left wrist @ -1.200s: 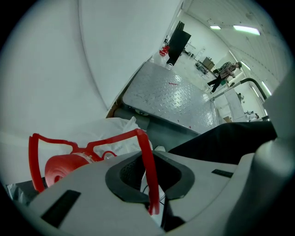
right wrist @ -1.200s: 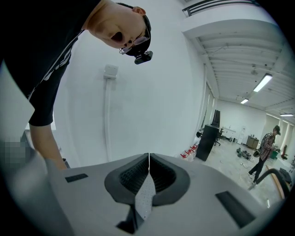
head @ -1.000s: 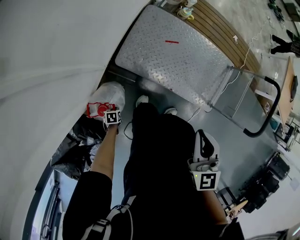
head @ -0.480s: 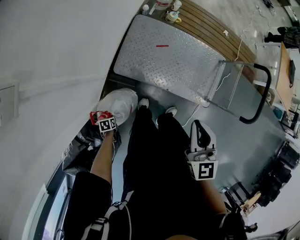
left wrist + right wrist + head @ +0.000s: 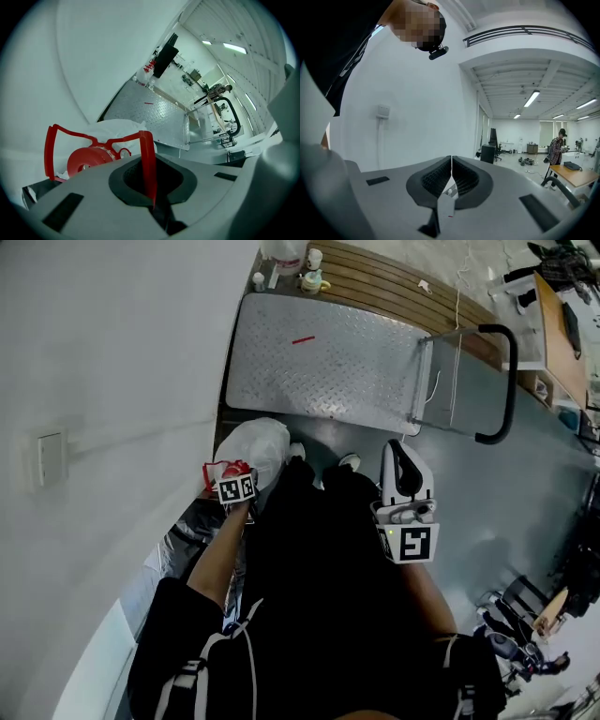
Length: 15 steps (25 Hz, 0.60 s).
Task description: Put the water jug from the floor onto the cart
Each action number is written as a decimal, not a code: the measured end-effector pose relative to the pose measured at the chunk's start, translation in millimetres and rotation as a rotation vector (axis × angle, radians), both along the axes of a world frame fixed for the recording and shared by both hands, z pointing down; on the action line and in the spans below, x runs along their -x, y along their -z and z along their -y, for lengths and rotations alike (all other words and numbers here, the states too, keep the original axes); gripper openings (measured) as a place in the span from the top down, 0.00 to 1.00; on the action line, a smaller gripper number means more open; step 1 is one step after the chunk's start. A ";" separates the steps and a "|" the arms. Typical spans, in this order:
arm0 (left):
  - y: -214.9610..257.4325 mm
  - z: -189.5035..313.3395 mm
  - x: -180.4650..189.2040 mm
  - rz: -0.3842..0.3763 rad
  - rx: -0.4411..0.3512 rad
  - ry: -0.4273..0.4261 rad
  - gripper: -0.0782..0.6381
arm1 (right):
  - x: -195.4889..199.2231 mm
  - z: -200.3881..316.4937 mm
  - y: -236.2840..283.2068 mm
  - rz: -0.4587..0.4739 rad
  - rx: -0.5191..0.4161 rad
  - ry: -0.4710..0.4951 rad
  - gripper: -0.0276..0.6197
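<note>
by the cart [image 5: 328, 371], left gripper [image 5: 151, 199] clamps jug handle [image 5: 146, 154].

An open lab hall: beyond the steel platform cart [image 5: 150, 115] stand equipment-laden benches [image 5: 190, 77], strip lights [image 5: 234, 47] run above it, grey floor [image 5: 534, 512] around it.

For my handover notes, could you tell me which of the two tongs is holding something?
The left tongs, shut on the red handle of the water jug; the right tongs are shut with nothing between them.
</note>
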<state>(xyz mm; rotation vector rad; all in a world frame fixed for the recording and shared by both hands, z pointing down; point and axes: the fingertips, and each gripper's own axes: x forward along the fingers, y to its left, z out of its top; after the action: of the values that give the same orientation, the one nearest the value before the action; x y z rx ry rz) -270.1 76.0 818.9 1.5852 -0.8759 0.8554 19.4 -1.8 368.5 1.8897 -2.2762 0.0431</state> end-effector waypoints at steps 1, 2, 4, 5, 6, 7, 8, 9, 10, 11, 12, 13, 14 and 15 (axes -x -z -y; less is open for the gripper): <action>3.5 5.9 -5.7 -0.003 -0.006 -0.006 0.86 | -6.2 -2.7 2.9 0.001 -0.008 -0.016 0.93; 7.6 12.9 -12.7 -0.007 -0.014 -0.014 0.86 | -12.8 -5.6 5.6 0.002 -0.013 -0.031 0.93; 18.7 26.5 -27.2 -0.008 -0.035 -0.046 0.86 | -25.0 -12.7 9.4 0.009 -0.020 -0.058 0.93; 25.2 32.9 -33.7 -0.004 -0.049 -0.068 0.86 | -30.5 -16.2 10.3 0.015 -0.021 -0.070 0.93; 31.7 39.8 -40.1 0.000 -0.065 -0.087 0.86 | -36.1 -19.0 10.6 0.024 -0.022 -0.080 0.93; 37.8 47.8 -47.0 0.004 -0.084 -0.099 0.86 | -42.3 -20.5 10.9 0.035 -0.026 -0.089 0.93; 43.2 56.8 -55.3 0.006 -0.103 -0.107 0.86 | -49.2 -20.6 11.3 0.045 -0.030 -0.097 0.93; 47.7 66.1 -64.7 0.007 -0.120 -0.113 0.86 | -56.3 -19.4 11.4 0.050 -0.034 -0.101 0.93; 51.4 74.9 -74.5 0.008 -0.136 -0.120 0.86 | -63.3 -17.1 11.0 0.053 -0.035 -0.101 0.93; 54.5 83.2 -83.1 0.010 -0.148 -0.126 0.86 | -69.7 -13.8 10.1 0.056 -0.035 -0.098 0.93; 56.9 91.1 -89.6 0.015 -0.158 -0.131 0.86 | -75.6 -9.9 8.7 0.061 -0.037 -0.094 0.93; 58.6 99.2 -94.4 0.026 -0.164 -0.137 0.86 | -82.1 -5.5 7.3 0.069 -0.040 -0.092 0.93; 59.6 107.9 -98.9 0.046 -0.169 -0.148 0.86 | -90.3 -0.6 6.4 0.075 -0.045 -0.092 0.93; 60.2 116.4 -104.8 0.072 -0.170 -0.159 0.86 | -100.7 4.4 6.8 0.077 -0.049 -0.091 0.93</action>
<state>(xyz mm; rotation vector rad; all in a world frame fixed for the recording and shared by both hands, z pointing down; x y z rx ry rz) -165.3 -40.4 758.8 1.8000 -0.9014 0.9760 120.1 -6.3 361.7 2.0501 -2.2580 0.0736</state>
